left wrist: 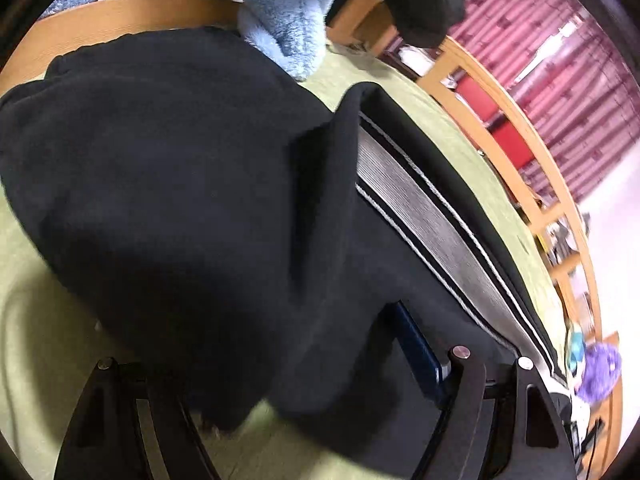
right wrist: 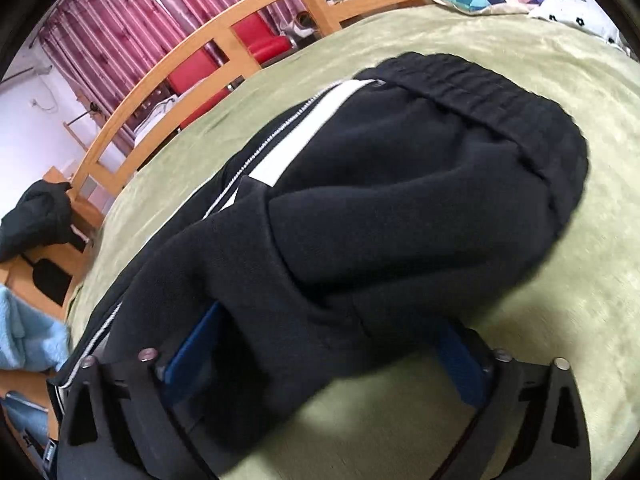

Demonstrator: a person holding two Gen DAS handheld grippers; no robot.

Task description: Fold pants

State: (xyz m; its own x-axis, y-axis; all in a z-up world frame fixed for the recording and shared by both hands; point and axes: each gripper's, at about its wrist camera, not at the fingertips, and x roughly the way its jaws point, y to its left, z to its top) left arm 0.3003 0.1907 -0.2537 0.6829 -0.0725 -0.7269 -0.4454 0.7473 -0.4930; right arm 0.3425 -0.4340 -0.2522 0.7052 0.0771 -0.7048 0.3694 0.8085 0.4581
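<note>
Black pants (right wrist: 400, 200) lie bunched on the green bedspread (right wrist: 540, 400), draped between both grippers. Right gripper (right wrist: 328, 360) stands wide open around the cloth; left gripper (left wrist: 280, 364) is partly open, its grip unclear.

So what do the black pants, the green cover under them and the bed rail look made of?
Black pants: thick matte knit, probably fleece or sweatshirt jersey, with a ribbed elastic waistband and a smooth white side stripe. Green cover: soft, short-napped, mottled, plush-like. Bed rail: light wood, smooth, likely varnished.
</note>
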